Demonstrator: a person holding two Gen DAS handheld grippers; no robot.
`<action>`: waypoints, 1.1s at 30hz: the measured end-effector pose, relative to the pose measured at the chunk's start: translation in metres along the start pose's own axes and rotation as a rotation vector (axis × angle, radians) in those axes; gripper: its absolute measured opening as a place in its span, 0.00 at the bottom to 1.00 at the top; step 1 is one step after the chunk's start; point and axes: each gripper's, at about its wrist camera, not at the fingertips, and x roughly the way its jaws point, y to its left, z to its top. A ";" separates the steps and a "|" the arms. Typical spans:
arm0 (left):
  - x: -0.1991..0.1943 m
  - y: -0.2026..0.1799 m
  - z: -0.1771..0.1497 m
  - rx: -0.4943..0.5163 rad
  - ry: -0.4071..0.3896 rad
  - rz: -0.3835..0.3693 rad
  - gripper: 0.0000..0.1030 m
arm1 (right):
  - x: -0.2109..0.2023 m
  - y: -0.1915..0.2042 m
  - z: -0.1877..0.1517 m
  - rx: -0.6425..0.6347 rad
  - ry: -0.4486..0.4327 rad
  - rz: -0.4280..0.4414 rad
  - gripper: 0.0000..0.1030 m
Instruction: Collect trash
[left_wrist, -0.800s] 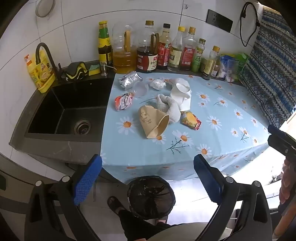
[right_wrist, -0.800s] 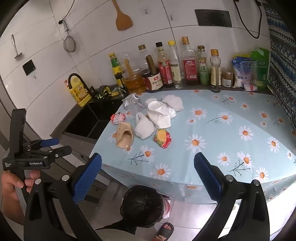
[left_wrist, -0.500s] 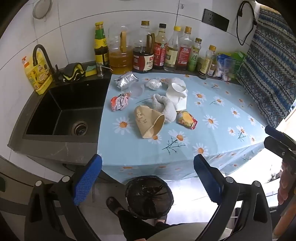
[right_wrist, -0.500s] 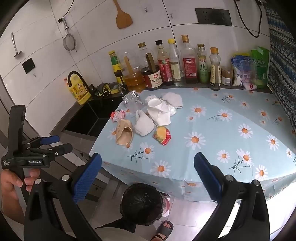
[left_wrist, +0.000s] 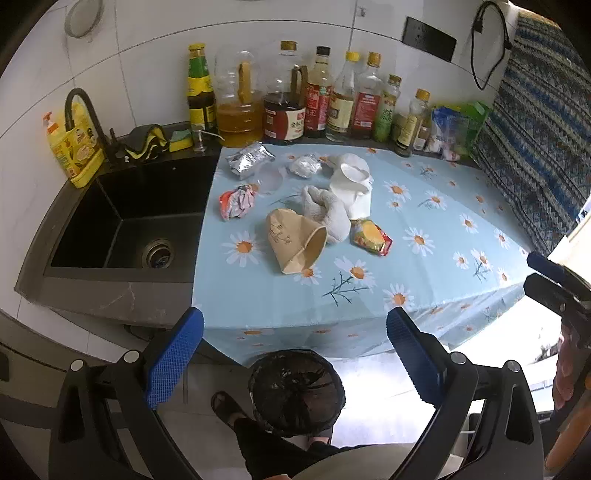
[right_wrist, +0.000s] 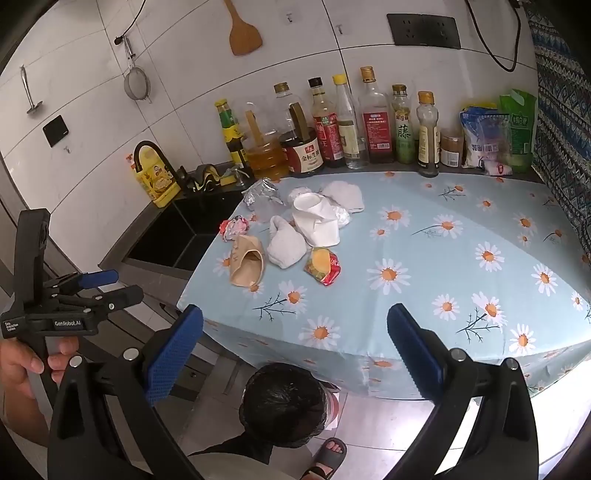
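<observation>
Both the left tool (left_wrist: 294, 354) and the right tool (right_wrist: 294, 350) gape wide, empty, above the trash bin (left_wrist: 296, 391), short of the table (left_wrist: 424, 266) and its litter

The right gripper (right_wrist: 294, 345) hangs empty with its jaws spread wide, above a bin lined with a black bag (right_wrist: 282, 400) on the floor just in front of the worktop (right_wrist: 461, 266), which carries a daisy-print cloth. On the cloth's left part lie a brown paper cup (right_wrist: 246, 266) on its side, a white crumpled cloth (right_wrist: 286, 242), a white paper cup (right_wrist: 317, 220), a red-and-yellow snack wrapper (right_wrist: 322, 270) and crumpled foil (right_wrist: 260, 194). At far left a hand grips the left gripper (right_wrist: 94, 288), held off the worktop's edge near the black sink (right_wrist: 188, 236).
</observation>
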 end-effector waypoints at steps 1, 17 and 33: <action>0.000 0.000 -0.003 -0.003 -0.003 -0.001 0.94 | 0.001 0.000 0.000 0.000 0.001 0.000 0.96; -0.004 0.004 -0.005 -0.014 -0.006 0.013 0.94 | 0.002 0.004 -0.003 0.004 0.005 0.017 0.96; -0.004 0.001 -0.006 -0.011 0.001 0.020 0.94 | 0.007 0.002 -0.007 0.030 0.026 0.026 0.96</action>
